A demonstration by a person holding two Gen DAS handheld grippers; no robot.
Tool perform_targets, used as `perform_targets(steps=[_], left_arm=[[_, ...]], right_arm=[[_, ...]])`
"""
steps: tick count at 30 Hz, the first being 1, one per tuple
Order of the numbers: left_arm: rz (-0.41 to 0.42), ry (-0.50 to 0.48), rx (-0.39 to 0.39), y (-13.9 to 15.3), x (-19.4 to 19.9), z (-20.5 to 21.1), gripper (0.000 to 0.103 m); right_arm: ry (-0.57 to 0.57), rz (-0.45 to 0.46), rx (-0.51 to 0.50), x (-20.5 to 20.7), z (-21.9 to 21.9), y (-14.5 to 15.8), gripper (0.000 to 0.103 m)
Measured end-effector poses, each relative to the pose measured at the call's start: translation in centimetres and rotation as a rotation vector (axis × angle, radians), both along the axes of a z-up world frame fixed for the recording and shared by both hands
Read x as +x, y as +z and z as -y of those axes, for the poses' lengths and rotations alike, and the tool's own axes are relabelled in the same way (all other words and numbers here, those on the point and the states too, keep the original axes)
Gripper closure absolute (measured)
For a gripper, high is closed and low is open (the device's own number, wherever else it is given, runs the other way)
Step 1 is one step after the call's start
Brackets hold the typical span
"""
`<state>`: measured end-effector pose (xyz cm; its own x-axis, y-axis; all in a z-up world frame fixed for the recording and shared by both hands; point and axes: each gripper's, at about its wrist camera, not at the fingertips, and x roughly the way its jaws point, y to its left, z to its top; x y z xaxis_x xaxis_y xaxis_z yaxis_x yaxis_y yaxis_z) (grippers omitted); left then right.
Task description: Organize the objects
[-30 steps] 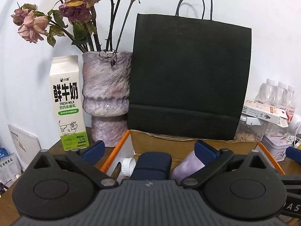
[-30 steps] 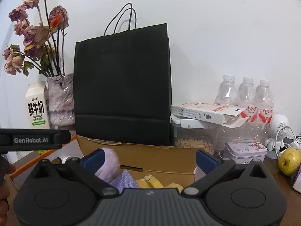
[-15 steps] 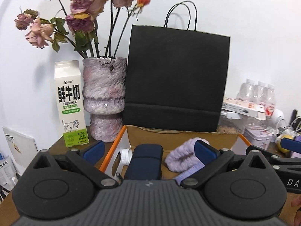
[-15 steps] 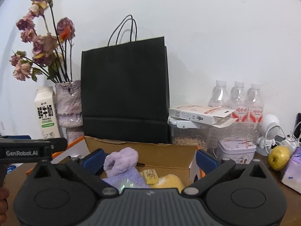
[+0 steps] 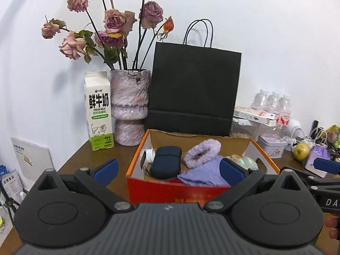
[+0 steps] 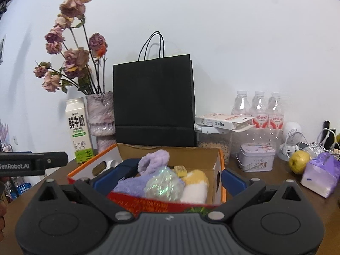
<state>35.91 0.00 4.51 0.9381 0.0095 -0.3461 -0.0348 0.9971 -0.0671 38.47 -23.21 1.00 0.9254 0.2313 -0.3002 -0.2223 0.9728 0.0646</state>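
A: What stands along the white wall?
B: A white-and-green milk carton [image 5: 99, 111], touching a mottled pink stone vase [image 5: 129, 106] of dried roses [image 5: 114, 21], then a black paper bag [image 5: 194, 89].
A: And to the right?
B: Three clear plastic bottles [image 6: 258, 110], a lilac tin box [image 6: 256, 157], a yellow-green apple [image 6: 299, 162] on the brown wooden worktop [image 5: 95, 155].

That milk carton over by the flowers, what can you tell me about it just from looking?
The milk carton is a tall white gable-top carton, apparently coated cardboard, with bold black Chinese characters, the words FRESH MILK, a green band, a small cow drawing and a green base. Its top looks closed. It stands upright on the brown table near the white wall, just left of the mottled purple vase; whether they touch is unclear. Neither pair of tongs is near it.
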Motion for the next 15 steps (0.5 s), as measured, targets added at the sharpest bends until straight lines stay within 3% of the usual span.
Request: perform_targets(steps=[15], left_arm=[[-0.031, -0.002, 0.009, 0.3, -12.0, -0.2, 0.000]], right_arm=[[0.010, 0.004, 0.004, -11.9, 0.7, 1.1, 0.000]])
